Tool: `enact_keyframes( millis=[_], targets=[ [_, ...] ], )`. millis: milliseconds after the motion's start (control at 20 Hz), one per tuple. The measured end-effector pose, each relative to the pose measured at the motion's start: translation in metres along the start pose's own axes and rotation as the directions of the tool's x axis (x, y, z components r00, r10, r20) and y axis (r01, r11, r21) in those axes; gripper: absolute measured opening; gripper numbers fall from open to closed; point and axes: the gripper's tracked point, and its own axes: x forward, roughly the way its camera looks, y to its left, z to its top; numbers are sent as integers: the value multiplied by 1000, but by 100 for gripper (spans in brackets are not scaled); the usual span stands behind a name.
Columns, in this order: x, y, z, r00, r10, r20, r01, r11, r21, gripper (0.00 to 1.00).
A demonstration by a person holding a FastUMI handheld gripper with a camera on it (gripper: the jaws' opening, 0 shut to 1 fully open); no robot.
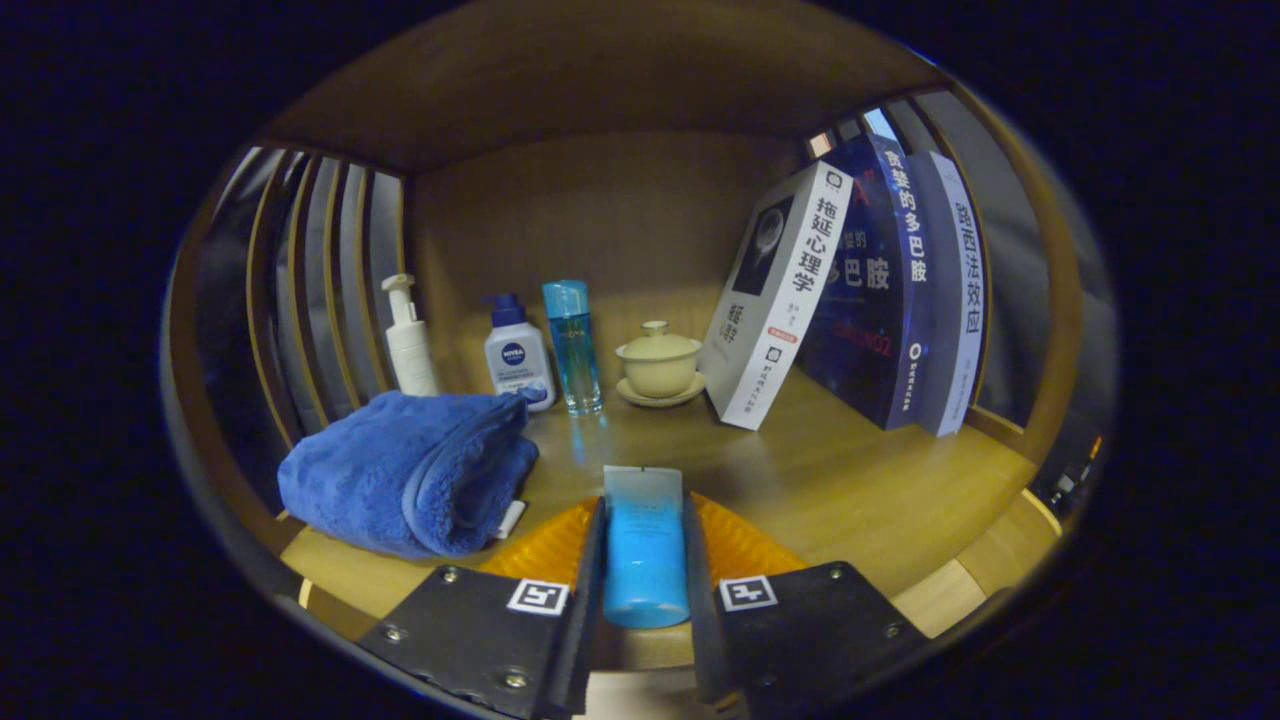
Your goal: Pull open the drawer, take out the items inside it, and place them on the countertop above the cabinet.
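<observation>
Tongs (645, 560) grip one blue tube (645, 545); three books (860, 290) beyond.

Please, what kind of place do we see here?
Probably a wooden shelf in a home-like booth: toiletry bottles, a lidded teacup and leaning books stand on it. The gripper is shut on a blue tube.

Wooden shelf alcove (620, 210) with slatted sides (300, 270), dimly lit.

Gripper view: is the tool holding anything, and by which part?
Yes: the tool is shut on a blue tube, both fingers pressing its long sides, crimped end pointing ahead.
</observation>
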Motion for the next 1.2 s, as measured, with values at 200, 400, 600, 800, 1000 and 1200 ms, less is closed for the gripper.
enact_keyframes(
  millis=[200, 400, 600, 800, 1000, 1200],
  targets=[
    [4, -6, 2, 999, -22, -31, 22, 1000, -1, 46],
    [-19, -12, 23, 999, -23, 32, 24, 999, -47, 97],
    [-64, -12, 36, 998, 25, 51, -21, 997, -73, 99],
    [-120, -12, 55, 995, 65, 69, -56, 990, -127, 99],
    [-185, -25, 86, 986, 47, 159, -21, 986, -166, 99],
    [-254, -28, 90, 975, 69, 213, -38, 989, -146, 98]
  ],
)
